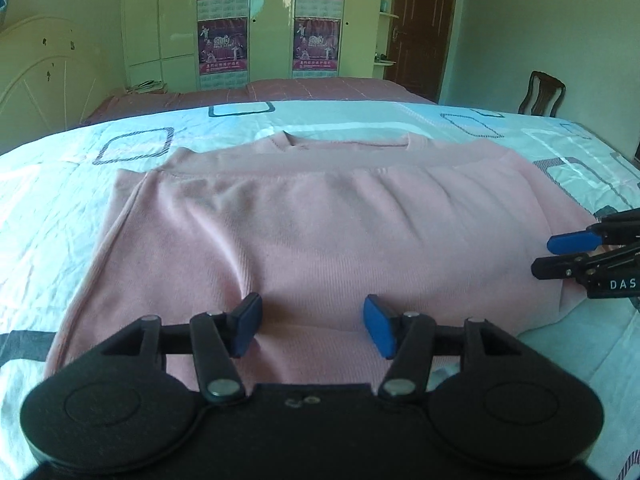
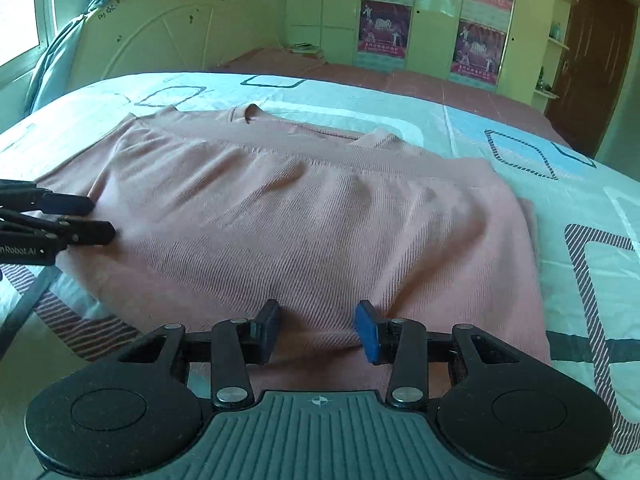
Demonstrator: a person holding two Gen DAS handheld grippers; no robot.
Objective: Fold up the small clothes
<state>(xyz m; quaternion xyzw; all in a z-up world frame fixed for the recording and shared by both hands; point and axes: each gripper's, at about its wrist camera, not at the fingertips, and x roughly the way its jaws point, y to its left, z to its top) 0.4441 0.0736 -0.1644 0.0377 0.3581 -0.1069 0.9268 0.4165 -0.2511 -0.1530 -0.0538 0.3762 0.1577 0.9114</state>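
Lying spread across the bed (image 1: 60, 208), the pink top (image 1: 320, 232) has its lower part folded up over its chest, so a doubled edge runs crosswise ahead of both claws and the neckline (image 1: 348, 142) sits beyond that, at the far side. Its long axis now runs side to side, from one claw to the other.

Nearest the cloth's left end is the left claw (image 1: 312, 326); its blue pads stand apart over the near fold, with fabric below and between them, and I cannot tell whether they touch it. Nothing is pinched there. At the opposite end, the right claw (image 2: 318, 330) stands narrower but also apart, its pads straddling a low ridge of the near fold; whether they press on it is not clear.

Each claw shows at the edge of the other's view, so they flank the garment at roughly equal reach, both pointing down and forward toward the neckline.

My reading: the next fold turns on that crosswise axis. Either end could be carried over toward the other, and each claw is nearer its own end.
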